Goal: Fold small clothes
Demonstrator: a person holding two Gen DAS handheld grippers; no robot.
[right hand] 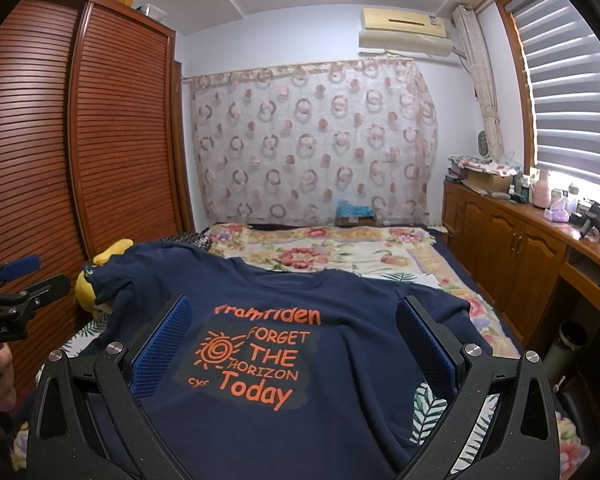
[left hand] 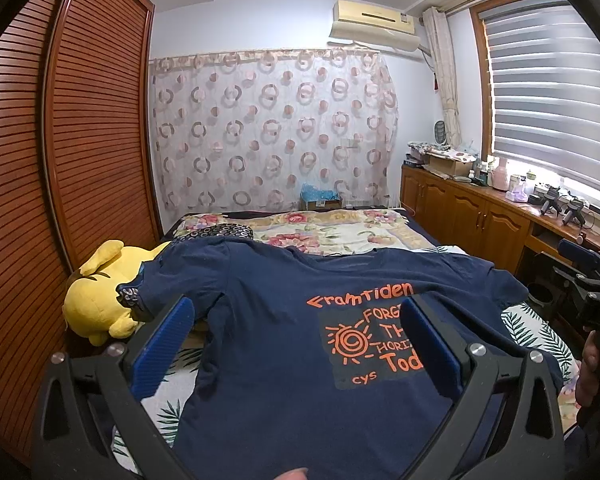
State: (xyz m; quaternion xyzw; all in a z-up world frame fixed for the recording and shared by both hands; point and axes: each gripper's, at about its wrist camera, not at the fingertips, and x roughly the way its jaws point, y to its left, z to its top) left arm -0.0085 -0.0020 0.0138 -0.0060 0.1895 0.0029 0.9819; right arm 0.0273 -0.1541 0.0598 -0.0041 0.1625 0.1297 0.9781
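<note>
A navy T-shirt (left hand: 276, 344) with orange print lies spread flat, front up, on the bed; it also shows in the right wrist view (right hand: 340, 356). My left gripper (left hand: 296, 316) is open above the shirt's left half, holding nothing. My right gripper (right hand: 292, 316) is open above the printed chest, holding nothing. Its body shows at the right edge of the left wrist view (left hand: 596, 292). The left gripper's body shows at the left edge of the right wrist view (right hand: 16, 280). The shirt's left sleeve drapes over a yellow plush toy (left hand: 96, 304).
The bed (right hand: 332, 252) has a floral cover beyond the shirt and a leaf-print sheet (right hand: 436, 404) under it. A brown slatted wardrobe (left hand: 60, 140) stands on the left. A wooden cabinet (right hand: 512, 248) with clutter runs along the right under the window.
</note>
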